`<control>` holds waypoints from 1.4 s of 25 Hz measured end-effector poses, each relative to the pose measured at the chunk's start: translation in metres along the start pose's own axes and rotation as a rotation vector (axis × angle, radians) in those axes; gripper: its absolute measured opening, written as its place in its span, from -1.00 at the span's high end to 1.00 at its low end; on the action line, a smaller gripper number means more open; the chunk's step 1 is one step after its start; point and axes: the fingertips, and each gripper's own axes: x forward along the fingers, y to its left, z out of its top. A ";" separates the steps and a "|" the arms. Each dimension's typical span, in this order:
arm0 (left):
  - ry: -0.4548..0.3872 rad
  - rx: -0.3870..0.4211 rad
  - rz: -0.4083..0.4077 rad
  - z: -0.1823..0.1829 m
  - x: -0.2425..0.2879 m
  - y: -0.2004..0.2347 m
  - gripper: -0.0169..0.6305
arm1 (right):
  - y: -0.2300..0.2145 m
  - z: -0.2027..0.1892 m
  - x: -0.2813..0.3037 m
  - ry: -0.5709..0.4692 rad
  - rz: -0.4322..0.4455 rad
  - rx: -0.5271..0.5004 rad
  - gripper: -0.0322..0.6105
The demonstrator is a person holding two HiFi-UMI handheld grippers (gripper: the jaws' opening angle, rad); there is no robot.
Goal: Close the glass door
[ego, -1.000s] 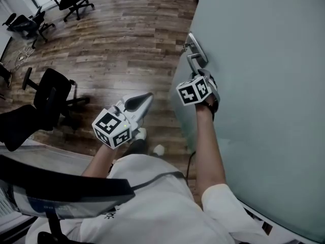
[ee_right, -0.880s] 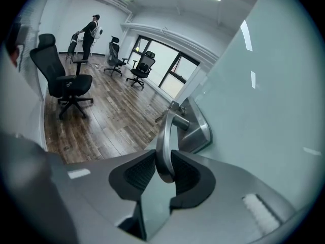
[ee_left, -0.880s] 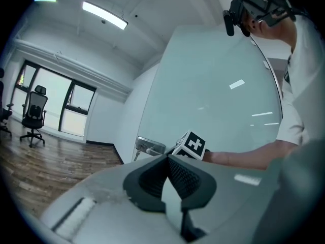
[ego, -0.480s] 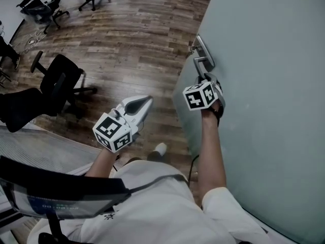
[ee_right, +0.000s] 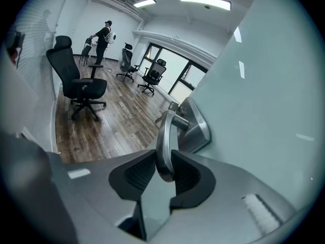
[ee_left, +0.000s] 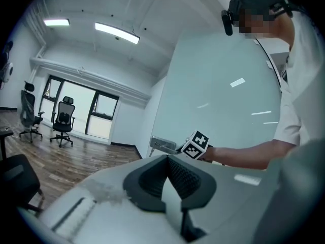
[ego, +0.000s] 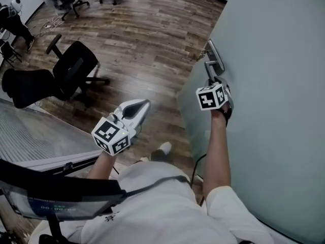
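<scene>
- Clamping the silver metal lever handle [ee_right: 165, 136] at one o'clock, the right gripper [ego: 216, 81] gains purchase to swing the frosted glass door [ego: 274, 85], ajar at three o'clock.
- Left gripper [ego: 144, 104], jaws together and empty, idles at nine o'clock.

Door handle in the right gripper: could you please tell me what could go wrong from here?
The right gripper holds only the rounded end of the door handle, so it might slip off as the glass door swings. The person's shoe stands near the door's lower edge and could be caught.
</scene>
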 end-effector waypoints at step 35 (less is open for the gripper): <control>-0.038 -0.020 0.032 -0.049 -0.169 -0.073 0.93 | 0.214 0.034 -0.119 -0.180 0.169 -0.207 0.59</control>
